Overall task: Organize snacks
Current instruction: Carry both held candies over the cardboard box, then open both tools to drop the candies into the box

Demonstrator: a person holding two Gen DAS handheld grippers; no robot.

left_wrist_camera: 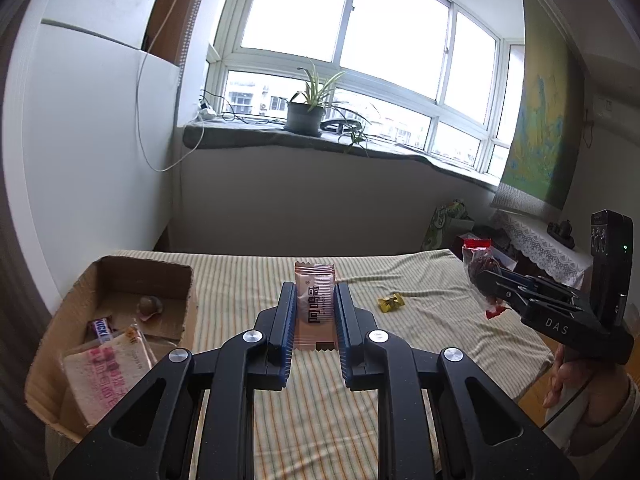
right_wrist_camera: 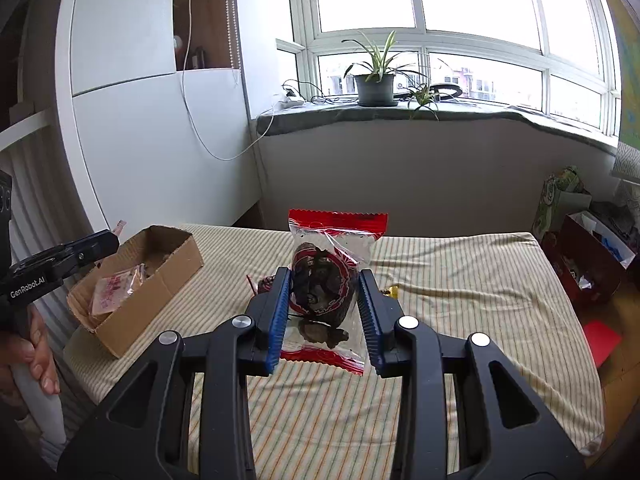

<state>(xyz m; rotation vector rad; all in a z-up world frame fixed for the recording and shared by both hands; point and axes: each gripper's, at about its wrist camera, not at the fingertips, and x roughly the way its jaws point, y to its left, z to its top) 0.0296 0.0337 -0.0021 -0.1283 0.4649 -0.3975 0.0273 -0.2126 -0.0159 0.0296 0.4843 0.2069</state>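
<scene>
- Left gripper (left_wrist_camera: pixel 315 308) is clamping a pinkish-tan snack sachet (left_wrist_camera: pixel 314 307) upright between its blue pads, holding it above the striped tablecloth (left_wrist_camera: pixel 320 396).
- Right gripper (right_wrist_camera: pixel 324 300) is clamping a clear bag with red edges (right_wrist_camera: pixel 334 276), dark dried snacks inside, also lifted off the cloth.
- Both snacks are sitting in the grippers, not in the box yet.
- Cardboard box (left_wrist_camera: pixel 44 368) is sitting at the table's left edge, already holding a pink-printed packet (left_wrist_camera: pixel 106 380), a purple bar (left_wrist_camera: pixel 100 330) and a small brown wrapped piece (left_wrist_camera: pixel 149 307).
- Judging task as partly done: three items boxed, two in hand.
- Yellow wrapped candy (left_wrist_camera: pixel 391 303) is lying loose on the cloth mid-table, well apart from the box.
- Another small dark item (right_wrist_camera: pixel 264 285) is lying beyond the right gripper's left finger; cannot tell what it is.
</scene>
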